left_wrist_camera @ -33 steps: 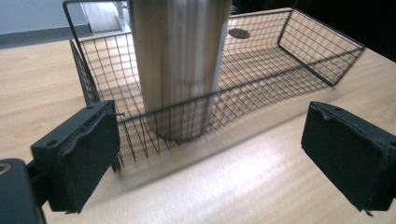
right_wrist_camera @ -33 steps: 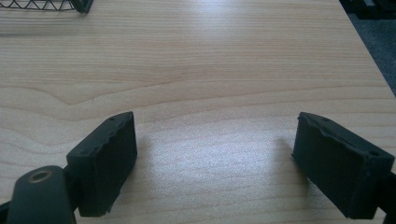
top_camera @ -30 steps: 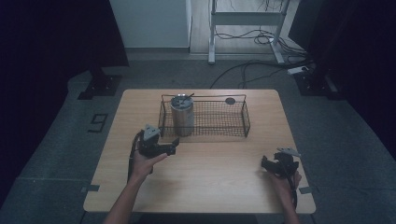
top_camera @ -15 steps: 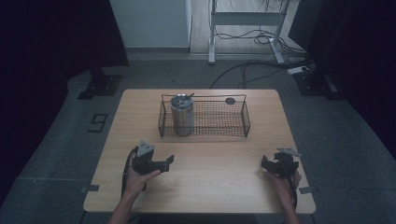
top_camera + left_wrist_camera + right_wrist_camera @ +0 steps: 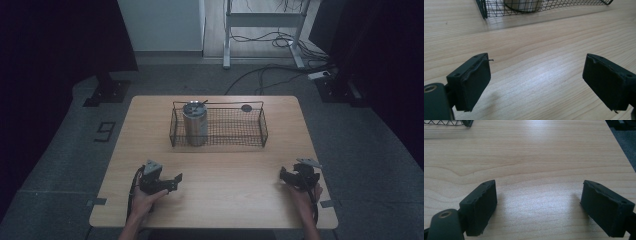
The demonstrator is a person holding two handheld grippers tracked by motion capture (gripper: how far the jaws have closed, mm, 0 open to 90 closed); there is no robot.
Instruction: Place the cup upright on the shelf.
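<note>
A black wire basket stands at the back middle of the wooden table. Inside its left end a metal can stands upright, with a thin dark stick leaning out of its top. My left gripper rests low over the table's front left, held by a hand, its jaws wide apart with nothing between them. At the front right my right gripper is also open and empty. In the left gripper view the basket and the can's base lie ahead.
A small dark round disc lies on the table behind the basket. The basket's corner shows at the top left of the right gripper view. Beyond the table are a metal frame's legs and cables on the grey floor.
My left gripper has drawn back from near the basket toward the table's front left and come down low. The right gripper has stayed put.
</note>
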